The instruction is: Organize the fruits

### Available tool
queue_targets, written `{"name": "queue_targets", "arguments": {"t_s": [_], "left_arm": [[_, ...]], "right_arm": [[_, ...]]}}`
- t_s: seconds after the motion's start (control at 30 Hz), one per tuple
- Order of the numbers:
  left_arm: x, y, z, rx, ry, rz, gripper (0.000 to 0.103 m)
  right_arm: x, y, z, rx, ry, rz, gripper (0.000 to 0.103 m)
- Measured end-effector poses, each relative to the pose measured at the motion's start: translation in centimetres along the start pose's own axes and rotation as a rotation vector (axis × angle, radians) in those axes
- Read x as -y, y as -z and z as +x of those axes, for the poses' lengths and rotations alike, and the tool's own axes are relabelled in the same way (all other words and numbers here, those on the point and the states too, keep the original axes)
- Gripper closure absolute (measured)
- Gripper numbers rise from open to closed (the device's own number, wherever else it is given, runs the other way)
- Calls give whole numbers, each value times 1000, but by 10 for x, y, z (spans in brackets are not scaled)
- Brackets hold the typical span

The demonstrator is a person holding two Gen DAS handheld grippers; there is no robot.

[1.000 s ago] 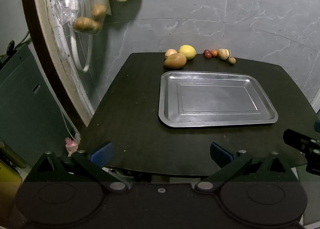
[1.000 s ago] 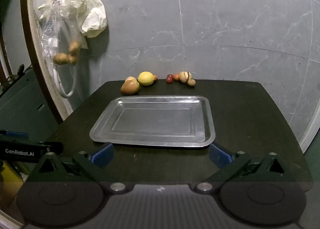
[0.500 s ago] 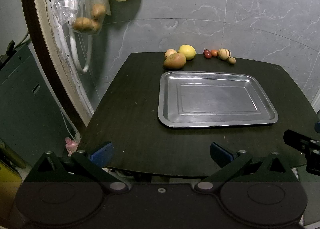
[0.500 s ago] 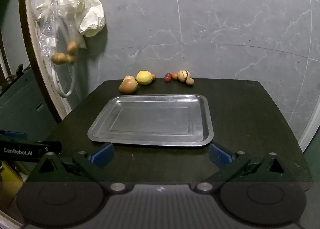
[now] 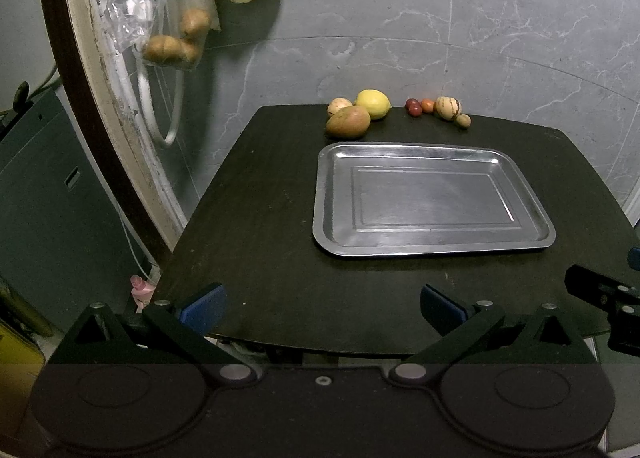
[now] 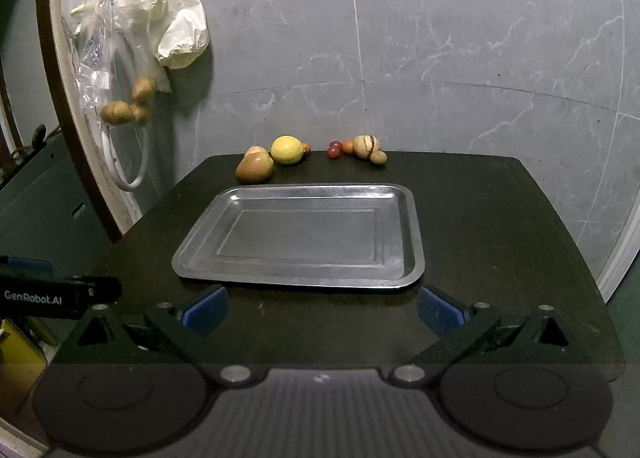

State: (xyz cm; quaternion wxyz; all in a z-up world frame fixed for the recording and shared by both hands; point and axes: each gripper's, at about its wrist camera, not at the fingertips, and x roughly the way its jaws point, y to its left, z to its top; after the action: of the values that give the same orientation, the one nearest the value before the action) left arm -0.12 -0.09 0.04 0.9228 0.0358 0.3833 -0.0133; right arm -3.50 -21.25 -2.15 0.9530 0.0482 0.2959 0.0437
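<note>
An empty steel tray (image 5: 432, 198) (image 6: 304, 236) lies on a dark table (image 5: 260, 218) (image 6: 500, 218). Behind it, along the table's far edge, sit a mango (image 5: 348, 121) (image 6: 255, 167), a lemon (image 5: 373, 103) (image 6: 287, 150), a pale round fruit (image 5: 339, 106), small red and orange fruits (image 5: 416, 107) (image 6: 335, 149), a striped melon (image 5: 448, 108) (image 6: 365, 145) and a small brown fruit (image 5: 463, 120) (image 6: 378, 157). My left gripper (image 5: 322, 304) hangs open over the table's near left edge. My right gripper (image 6: 322, 308) is open just in front of the tray. Both hold nothing.
A grey marble wall (image 6: 440, 58) backs the table. At the left a curved frame (image 5: 92, 58) carries a clear bag with potatoes (image 5: 172, 42) (image 6: 124, 106) and a crumpled cream bag (image 6: 176, 30). A grey cabinet (image 5: 48, 198) stands left of the table.
The right wrist view has shifted slightly, with the tray and fruits drifting a little left. The left wrist view is nearly the same. Both grippers stay open.
</note>
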Motion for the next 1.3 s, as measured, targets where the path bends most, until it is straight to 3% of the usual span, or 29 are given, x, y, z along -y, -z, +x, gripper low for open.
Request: {"name": "queue_targets", "arguments": {"t_s": [0.9,1.3], "left_arm": [[14,1,-5,6,-2,17,1],[-1,-8,0,-14,-8,28,1]], "right_arm": [[10,-1,3,-15,-3,17,0],[-1,-7,11,-33,-7,27,0]]}}
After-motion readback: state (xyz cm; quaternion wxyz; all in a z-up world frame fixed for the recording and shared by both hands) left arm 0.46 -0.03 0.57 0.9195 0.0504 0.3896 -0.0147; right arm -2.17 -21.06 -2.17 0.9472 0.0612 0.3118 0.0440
